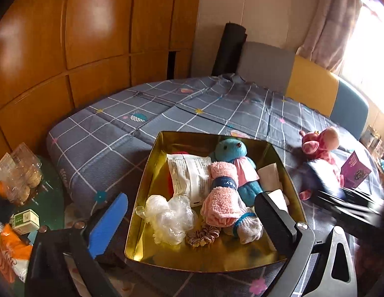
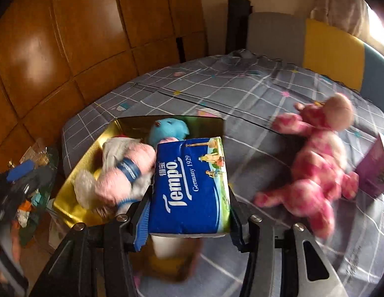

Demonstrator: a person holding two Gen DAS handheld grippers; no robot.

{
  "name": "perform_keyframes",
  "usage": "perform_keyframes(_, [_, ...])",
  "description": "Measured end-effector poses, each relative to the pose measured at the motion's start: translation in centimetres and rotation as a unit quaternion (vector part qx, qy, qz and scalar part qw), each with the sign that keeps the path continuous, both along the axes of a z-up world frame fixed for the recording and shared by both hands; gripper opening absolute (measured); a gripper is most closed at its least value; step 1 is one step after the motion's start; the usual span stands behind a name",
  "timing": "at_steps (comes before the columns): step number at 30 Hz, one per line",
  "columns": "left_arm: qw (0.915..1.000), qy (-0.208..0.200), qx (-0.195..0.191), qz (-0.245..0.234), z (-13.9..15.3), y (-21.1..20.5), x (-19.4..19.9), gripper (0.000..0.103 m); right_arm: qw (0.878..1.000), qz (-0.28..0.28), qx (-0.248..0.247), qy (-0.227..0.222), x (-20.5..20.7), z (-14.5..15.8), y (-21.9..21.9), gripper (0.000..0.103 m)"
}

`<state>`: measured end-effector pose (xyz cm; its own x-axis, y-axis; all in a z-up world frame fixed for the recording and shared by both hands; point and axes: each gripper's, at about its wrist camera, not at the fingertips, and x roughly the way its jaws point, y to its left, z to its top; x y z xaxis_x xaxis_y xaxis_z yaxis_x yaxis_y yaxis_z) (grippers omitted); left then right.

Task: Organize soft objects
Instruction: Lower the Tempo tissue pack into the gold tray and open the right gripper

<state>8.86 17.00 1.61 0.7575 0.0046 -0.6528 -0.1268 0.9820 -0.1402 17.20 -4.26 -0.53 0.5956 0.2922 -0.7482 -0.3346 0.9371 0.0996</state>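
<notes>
A gold tin box (image 1: 152, 173) sits on the bed. It holds a blue plush doll (image 1: 231, 151), a rolled pink towel (image 1: 222, 193), a white packet (image 1: 189, 175), crumpled clear plastic (image 1: 169, 217), a scrunchie (image 1: 203, 236) and a sock (image 1: 248, 227). My left gripper (image 1: 192, 222) is open and empty over the near part of the box. My right gripper (image 2: 189, 198) is shut on a blue Tempo tissue pack (image 2: 189, 185), held above the box's right edge (image 2: 68, 198). A pink plush toy (image 2: 313, 170) lies on the bed to the right, also in the left wrist view (image 1: 320, 148).
The bed has a grey checked cover (image 1: 142, 113) and a padded headboard (image 1: 310, 86). A purple box (image 1: 355, 170) stands right of the pink toy. A cluttered green side table (image 1: 23, 198) is at the left. Wooden wardrobe doors (image 1: 68, 37) stand behind.
</notes>
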Motion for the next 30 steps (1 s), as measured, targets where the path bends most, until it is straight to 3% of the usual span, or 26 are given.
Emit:
perform_keyframes(5, [0.9999,0.015,0.003,0.008,0.4,0.2,-0.4,0.103,1.000,-0.009,-0.012,0.025,5.3,-2.6,4.4,0.052])
perform_keyframes(10, [0.9996,0.021,0.007,0.018,0.0,0.6,-1.1,0.103,0.997,-0.014,-0.057,0.057,8.0,-6.4,6.6,0.053])
perform_keyframes(13, [0.9995,0.019,0.004,0.024,-0.3,0.8,-1.4,0.103,0.994,-0.008,-0.054,0.091,8.3,-7.3,6.8,0.053])
perform_keyframes(22, [0.9996,0.007,-0.006,0.028,-0.3,0.5,-1.8,0.103,0.999,-0.026,-0.019,0.029,5.2,-4.1,4.9,0.071])
perform_keyframes(30, [0.9997,-0.004,0.011,0.019,0.4,-1.7,-2.3,0.103,0.995,-0.098,-0.005,-0.033,0.0,-1.2,0.5,0.072])
